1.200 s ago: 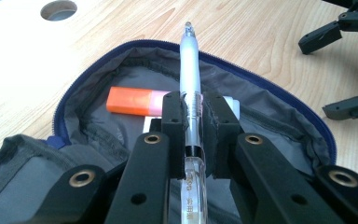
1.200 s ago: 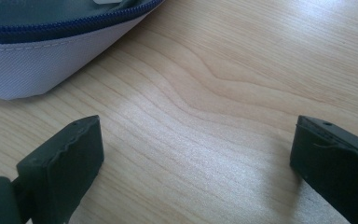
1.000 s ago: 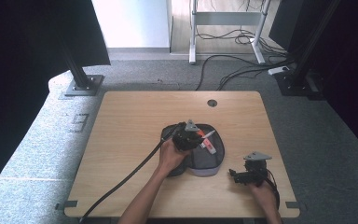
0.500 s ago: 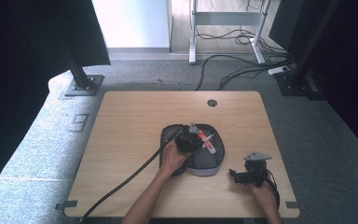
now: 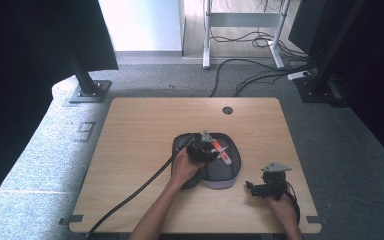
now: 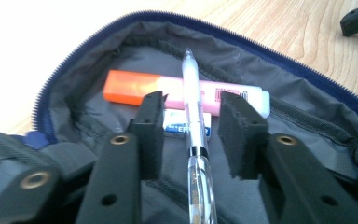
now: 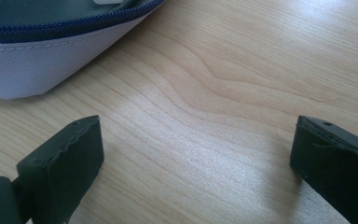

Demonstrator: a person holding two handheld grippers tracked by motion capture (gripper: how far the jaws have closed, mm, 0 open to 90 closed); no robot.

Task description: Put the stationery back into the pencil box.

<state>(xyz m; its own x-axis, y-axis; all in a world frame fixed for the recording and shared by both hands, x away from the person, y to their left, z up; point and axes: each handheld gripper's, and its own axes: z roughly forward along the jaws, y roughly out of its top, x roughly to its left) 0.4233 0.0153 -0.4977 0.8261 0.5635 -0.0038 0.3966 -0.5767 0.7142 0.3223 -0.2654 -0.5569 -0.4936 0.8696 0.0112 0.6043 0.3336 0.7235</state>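
On the near half of the wooden table (image 5: 130,135) an open pencil case (image 5: 227,172) lies flat, dark grey inside with a blue zipper (image 6: 303,70) round its rim and a pale grey outer wall. The person's left hand (image 5: 184,167) holds the left gripper (image 6: 191,126) over the case's far end, pointing down into it. Seen along that gripper, its two black jaws stand apart with a clear pen (image 6: 193,107) lying lengthwise in the gap between them; neither pad touches the pen, so the jaws are open and grip nothing. The pen rests inside the case, its tip pointing away from the gripper, and it lies across an orange and pink highlighter (image 6: 168,91) that sits crosswise against the lining. Just beneath the pen, near the highlighter, a small white and blue object (image 6: 175,123) peeks out; I cannot tell what it is.

Over at the near right corner of the table, the right gripper (image 7: 196,149) rests in the person's right hand (image 5: 282,207), well apart from the left one. Its jaws are spread wide over bare wood, holding nothing, with the case's pale wall (image 7: 42,67) just beyond them. A thick black cable (image 5: 130,195) trails from the left gripper toward the near left edge.
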